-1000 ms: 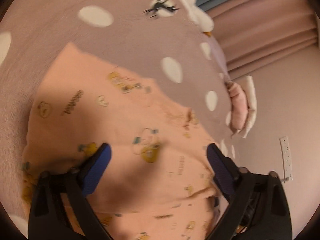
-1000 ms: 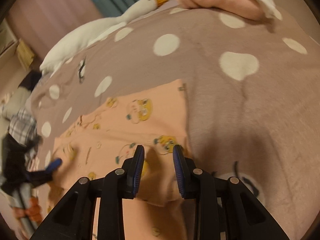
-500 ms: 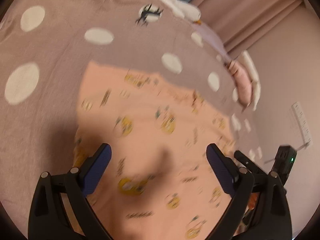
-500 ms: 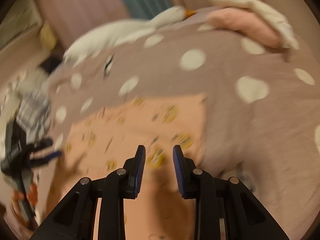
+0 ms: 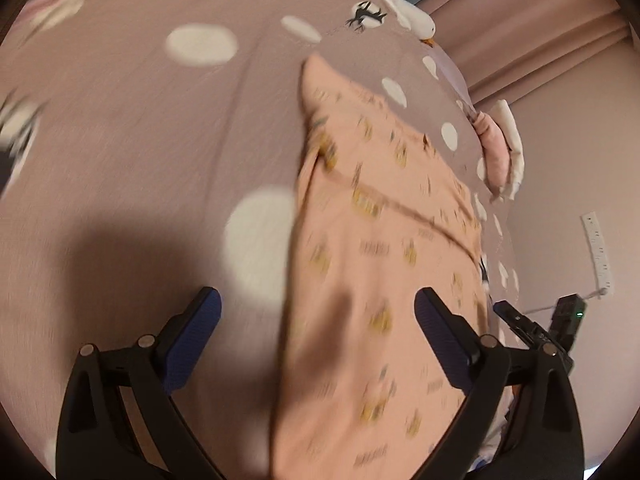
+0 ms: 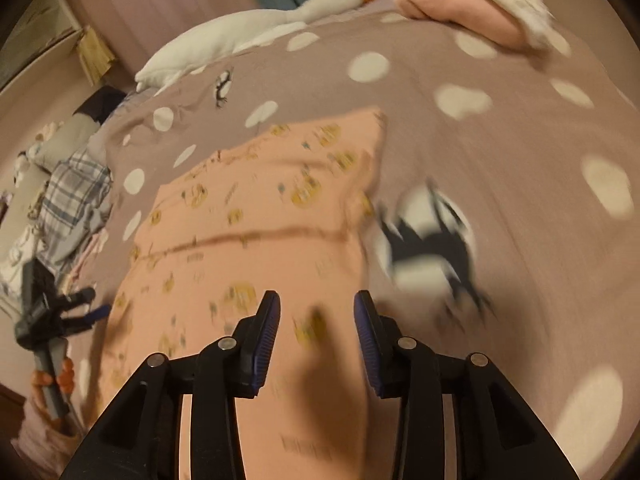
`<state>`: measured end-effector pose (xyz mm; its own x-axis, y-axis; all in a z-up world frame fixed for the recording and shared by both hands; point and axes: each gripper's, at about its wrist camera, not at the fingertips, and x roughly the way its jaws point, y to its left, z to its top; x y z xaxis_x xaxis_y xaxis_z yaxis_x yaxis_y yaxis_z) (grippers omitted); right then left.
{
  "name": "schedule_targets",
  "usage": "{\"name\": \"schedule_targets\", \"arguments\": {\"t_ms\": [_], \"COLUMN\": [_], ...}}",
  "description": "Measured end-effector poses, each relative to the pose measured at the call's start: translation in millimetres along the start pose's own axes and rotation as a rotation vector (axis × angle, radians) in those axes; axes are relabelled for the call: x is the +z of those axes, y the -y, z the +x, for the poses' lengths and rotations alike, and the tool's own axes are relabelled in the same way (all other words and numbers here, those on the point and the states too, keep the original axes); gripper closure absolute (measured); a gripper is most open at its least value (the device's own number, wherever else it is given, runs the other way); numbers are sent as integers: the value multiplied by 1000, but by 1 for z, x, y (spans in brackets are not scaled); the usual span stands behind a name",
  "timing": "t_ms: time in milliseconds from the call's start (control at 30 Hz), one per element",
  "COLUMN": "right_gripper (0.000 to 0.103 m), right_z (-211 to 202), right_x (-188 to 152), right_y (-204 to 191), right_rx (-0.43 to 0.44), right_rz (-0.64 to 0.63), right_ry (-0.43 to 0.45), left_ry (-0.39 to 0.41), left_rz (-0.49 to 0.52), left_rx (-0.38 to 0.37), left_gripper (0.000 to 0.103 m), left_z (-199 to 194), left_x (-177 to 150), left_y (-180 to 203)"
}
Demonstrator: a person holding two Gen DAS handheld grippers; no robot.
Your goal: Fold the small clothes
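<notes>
The right gripper [image 6: 316, 320] has let its jaws spread apart, where a second ago they sat close together. The left gripper [image 5: 316, 320] has swung leftward, off the peach garment [image 5: 384, 280] onto the bedspread [image 5: 140, 140].

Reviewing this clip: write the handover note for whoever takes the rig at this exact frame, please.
Left gripper: open wide, empty, above the garment's left edge.
Right gripper: open, narrower gap, empty, above the garment's near right part.
Peach garment lies flat on the dotted blanket; one crease line runs across it, so it looks partly folded. Frames are blurred, so I cannot confirm layers.
Pink and white clothes sit at the far edge beside the goose toy.
Left: grasp an edge, finish folding, set it aside.
</notes>
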<state>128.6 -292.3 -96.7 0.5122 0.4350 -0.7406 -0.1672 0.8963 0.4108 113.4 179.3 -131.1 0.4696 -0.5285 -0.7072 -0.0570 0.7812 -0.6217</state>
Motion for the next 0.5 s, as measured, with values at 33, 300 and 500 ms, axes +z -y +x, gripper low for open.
{"name": "schedule_targets", "arguments": {"t_ms": [33,300,500], "right_gripper": [65,65,64], "right_z": [-3,-12,10], "right_x": [-6,-57,-49], "right_y": [5,26,15], "right_rx": [2,120,238], "right_rz": [17,111,127], "right_ry": [-10,-123,-143], "left_ry": [0,-71,-118], "left_rz": [-12,-12,-15], "left_rx": [-19,-153,-233], "left_gripper": [5,5,5], "left_z": [-5,-9,17], "left_x": [-6,-39,-29], "left_y": [-4,5,22]}}
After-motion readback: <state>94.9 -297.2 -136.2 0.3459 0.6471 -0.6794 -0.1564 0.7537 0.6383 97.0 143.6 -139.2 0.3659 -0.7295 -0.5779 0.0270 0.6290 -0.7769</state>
